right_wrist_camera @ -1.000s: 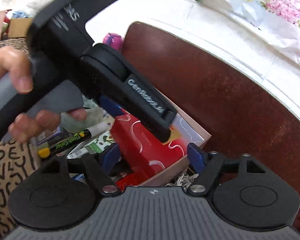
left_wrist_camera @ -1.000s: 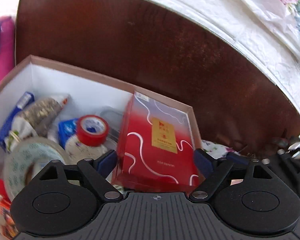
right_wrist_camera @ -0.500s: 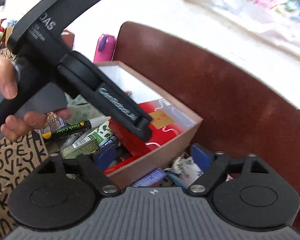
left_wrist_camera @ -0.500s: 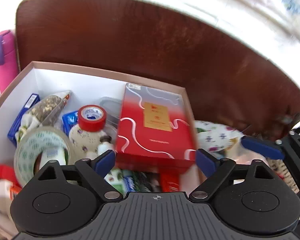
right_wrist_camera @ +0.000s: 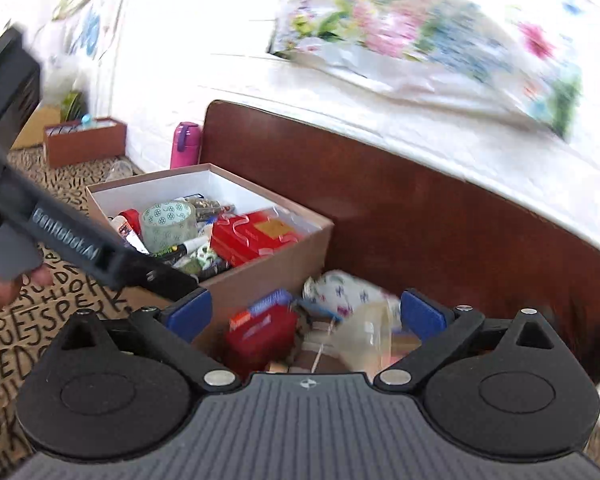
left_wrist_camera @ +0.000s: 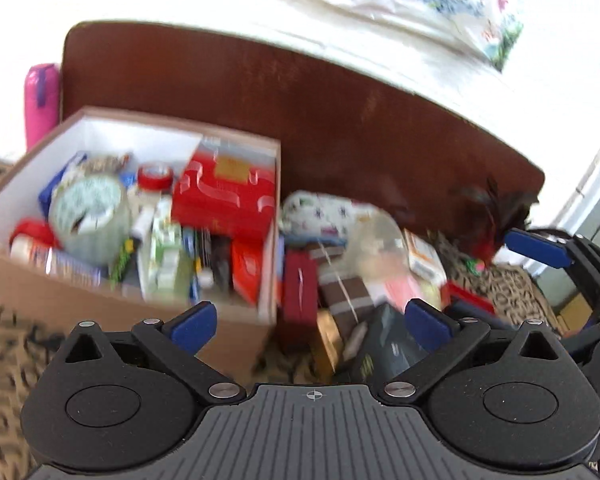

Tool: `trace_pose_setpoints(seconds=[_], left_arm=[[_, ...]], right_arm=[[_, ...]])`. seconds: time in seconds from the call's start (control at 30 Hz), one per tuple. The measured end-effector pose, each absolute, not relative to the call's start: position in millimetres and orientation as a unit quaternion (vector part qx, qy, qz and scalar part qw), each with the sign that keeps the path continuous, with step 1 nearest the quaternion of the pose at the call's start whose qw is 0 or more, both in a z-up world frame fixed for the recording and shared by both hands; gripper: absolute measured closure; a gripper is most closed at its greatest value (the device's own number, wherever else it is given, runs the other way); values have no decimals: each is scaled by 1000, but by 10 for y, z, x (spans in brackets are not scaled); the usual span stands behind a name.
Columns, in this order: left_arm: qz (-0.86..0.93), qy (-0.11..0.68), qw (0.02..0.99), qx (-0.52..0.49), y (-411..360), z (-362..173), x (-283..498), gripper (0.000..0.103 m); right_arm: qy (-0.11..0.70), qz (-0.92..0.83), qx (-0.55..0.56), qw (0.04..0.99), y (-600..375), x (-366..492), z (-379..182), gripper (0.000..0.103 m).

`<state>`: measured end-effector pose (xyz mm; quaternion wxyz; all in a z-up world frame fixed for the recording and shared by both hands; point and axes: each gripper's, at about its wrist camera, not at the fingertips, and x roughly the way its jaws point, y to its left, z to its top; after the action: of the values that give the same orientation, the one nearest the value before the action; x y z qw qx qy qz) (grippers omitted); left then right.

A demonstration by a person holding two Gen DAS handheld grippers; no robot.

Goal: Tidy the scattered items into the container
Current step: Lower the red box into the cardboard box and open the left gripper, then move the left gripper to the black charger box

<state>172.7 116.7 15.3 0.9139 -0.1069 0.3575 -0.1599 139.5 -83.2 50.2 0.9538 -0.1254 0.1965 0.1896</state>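
Observation:
A brown cardboard box (left_wrist_camera: 100, 304) with white inner walls stands on the patterned rug; it also shows in the right wrist view (right_wrist_camera: 268, 272). A flat red box (left_wrist_camera: 224, 196) lies inside at its right, beside a tape roll (left_wrist_camera: 88, 208) and several small packs. Loose items lie in a pile right of the box: a dark red box (left_wrist_camera: 298, 292), a flowered pouch (left_wrist_camera: 320, 212), a black pack (left_wrist_camera: 384, 348). My left gripper (left_wrist_camera: 308, 322) is open and empty above the box's front corner. My right gripper (right_wrist_camera: 306, 312) is open and empty above the pile.
A dark wooden bed board (left_wrist_camera: 340, 112) runs behind the box and pile, with white bedding (right_wrist_camera: 380, 120) above. A pink bottle (left_wrist_camera: 40, 104) stands at the far left. A second brown box (right_wrist_camera: 84, 140) sits far back left. Black feathers (left_wrist_camera: 496, 208) lie at the right.
The red box has left my left gripper and now lies in the cardboard box. Both grippers have pulled back and up, away from the box, so the loose pile comes into view.

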Motion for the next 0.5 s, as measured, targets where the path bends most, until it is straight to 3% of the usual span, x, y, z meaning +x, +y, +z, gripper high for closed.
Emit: trace_pose_setpoints(seconds=[0.17,0.5], left_arm=[[-163,378,903,-125,1007,-88,1327,0],[-148,387,906,-82,664,-395,909,0]], right_arm=[[210,160,-50,963,-1137,961,231,2],[320,87,48,942,-1507,611,-335,2]])
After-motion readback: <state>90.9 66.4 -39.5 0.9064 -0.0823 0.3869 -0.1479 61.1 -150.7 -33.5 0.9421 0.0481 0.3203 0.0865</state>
